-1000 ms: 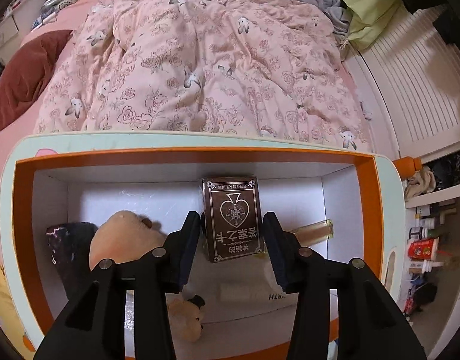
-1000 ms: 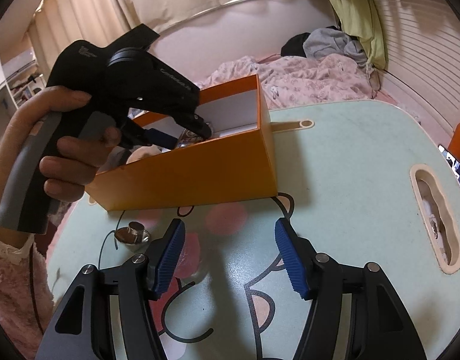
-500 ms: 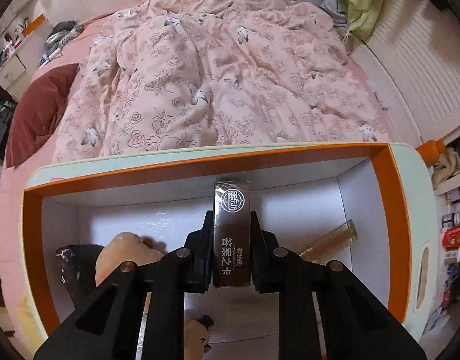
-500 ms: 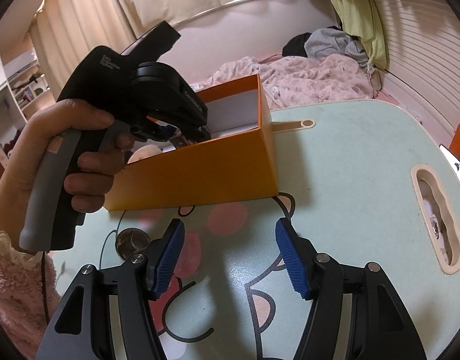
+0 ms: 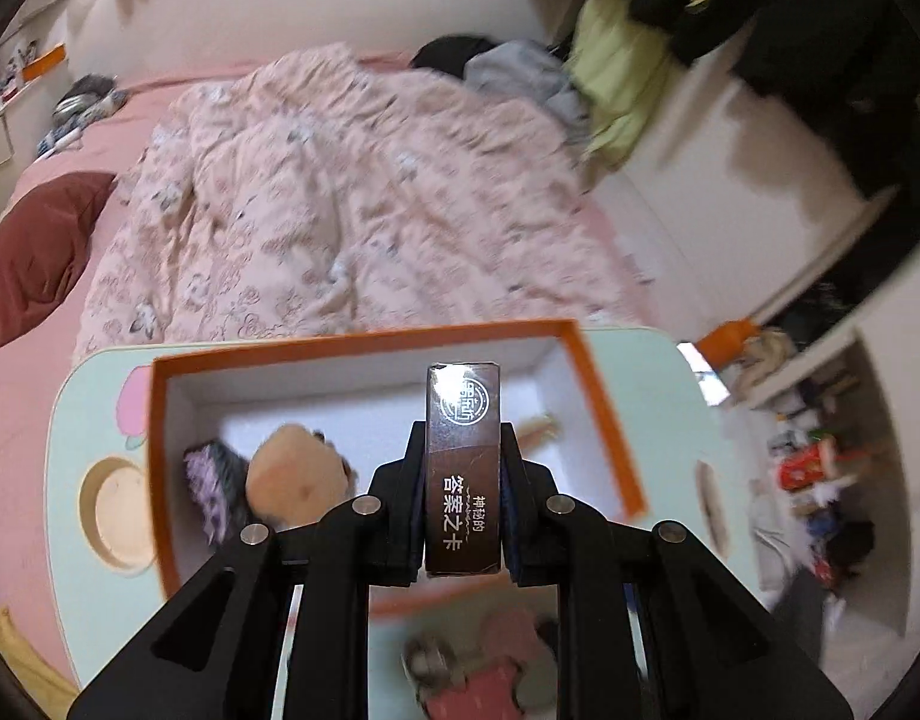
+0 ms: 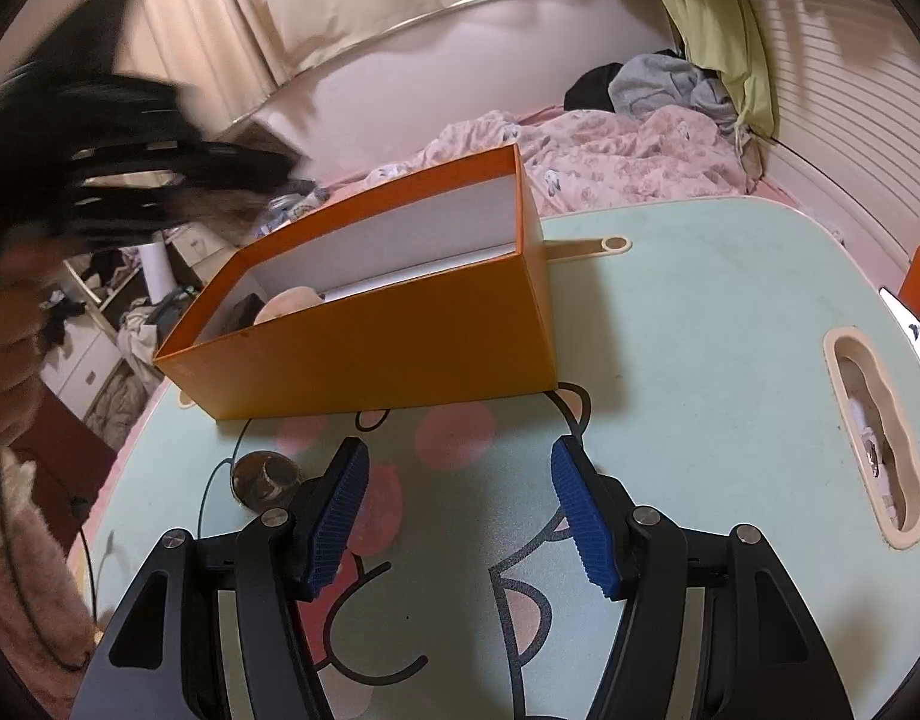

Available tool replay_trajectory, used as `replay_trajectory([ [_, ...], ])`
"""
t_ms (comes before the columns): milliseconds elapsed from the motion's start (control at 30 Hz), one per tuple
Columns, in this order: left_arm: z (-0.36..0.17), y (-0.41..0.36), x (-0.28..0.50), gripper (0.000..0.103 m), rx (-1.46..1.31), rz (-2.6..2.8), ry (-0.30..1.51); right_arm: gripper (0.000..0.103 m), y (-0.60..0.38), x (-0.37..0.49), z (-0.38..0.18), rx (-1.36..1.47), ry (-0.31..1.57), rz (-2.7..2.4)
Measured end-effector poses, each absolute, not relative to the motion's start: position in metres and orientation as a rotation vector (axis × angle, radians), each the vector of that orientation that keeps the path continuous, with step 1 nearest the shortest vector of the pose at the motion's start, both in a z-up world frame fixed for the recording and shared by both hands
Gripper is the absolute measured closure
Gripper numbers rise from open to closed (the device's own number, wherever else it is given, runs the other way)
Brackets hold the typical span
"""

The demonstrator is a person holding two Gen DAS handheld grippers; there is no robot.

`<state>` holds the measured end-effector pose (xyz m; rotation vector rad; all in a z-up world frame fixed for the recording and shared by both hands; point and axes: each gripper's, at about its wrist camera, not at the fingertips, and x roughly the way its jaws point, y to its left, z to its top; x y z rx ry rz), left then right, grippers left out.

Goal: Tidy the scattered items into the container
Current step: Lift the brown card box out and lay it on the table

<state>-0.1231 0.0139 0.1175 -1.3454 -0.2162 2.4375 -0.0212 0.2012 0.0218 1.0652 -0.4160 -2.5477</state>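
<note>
Left gripper (image 5: 463, 501) clamped on a dark brown card box (image 5: 463, 468), narrow side toward the camera, held up above the orange box (image 5: 604, 414). Inside the orange box: tan plush toy (image 5: 295, 474), dark purple-patterned item (image 5: 211, 483) just beside it, blurred gold object (image 5: 538, 429) to the right. Right gripper (image 6: 460, 516) spread wide, holding nothing, over the mint cartoon-print table (image 6: 700, 312). Small round metal object (image 6: 265, 477) near its left finger.
</note>
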Motion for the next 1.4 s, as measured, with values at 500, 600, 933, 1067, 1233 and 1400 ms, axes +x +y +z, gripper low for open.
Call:
replay_trajectory([
  [500,0.058,-0.067,-0.009,0.082,-1.358,2.463,-0.320,0.040,0.201,-0.020,0.019,1.082,-0.424,-2.539],
  [600,0.040,-0.072,-0.005,0.082,-1.375,2.456,-0.327,0.040,0.201,-0.020,0.018,1.083,-0.424,-2.538],
  [933,0.026,-0.052,0.000,0.057,-1.274,2.441,-0.336,0.040,0.203,-0.015,0.022,1.025,-0.439,-2.549],
  [1067,0.025,-0.055,0.001,0.053,-1.127,2.561,-0.325,0.040,0.203,-0.011,0.028,0.973,-0.427,-2.552],
  [1233,0.012,-0.071,-0.004,0.053,-1.108,2.570,-0.419,0.040,0.197,-0.020,0.044,1.000,-0.421,-2.483],
  [1400,0.011,-0.081,-0.004,0.053,-1.074,2.583,-0.485,0.040,0.178,-0.047,0.111,0.953,-0.323,-2.408],
])
